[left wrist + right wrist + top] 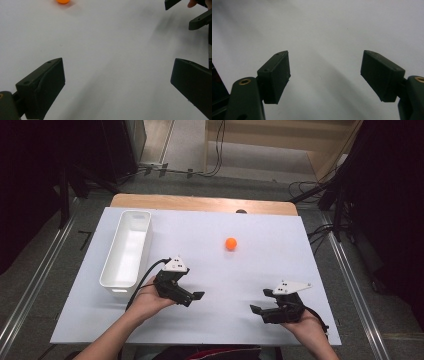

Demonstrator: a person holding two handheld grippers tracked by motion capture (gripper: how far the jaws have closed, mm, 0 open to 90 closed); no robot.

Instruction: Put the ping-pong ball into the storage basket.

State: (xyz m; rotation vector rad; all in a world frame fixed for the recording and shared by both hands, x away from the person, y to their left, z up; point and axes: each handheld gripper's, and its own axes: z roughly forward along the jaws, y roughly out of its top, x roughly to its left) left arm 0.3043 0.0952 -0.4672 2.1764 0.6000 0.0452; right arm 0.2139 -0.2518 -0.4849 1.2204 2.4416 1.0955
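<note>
A small orange ball [230, 243] rests on the white tabletop [260, 265], right of centre and toward the back. My left gripper [194, 298] is held low near the front, its jaws pointing right and wide open with nothing between them. The ball lies well beyond it to the upper right. In the left gripper view the ball [63, 1] sits at the top edge, far past my left gripper [117, 68]. My right gripper [260, 301] is at the front right, pointing left, also open and empty. The right gripper view has my right gripper [325, 61] spread over bare white surface.
A long white bin [125, 252] stands empty along the table's left side, behind the left hand. The two grippers face each other across a bare gap; the right gripper [192, 15] appears in the left gripper view's top right corner. A wooden edge [200, 202] borders the back.
</note>
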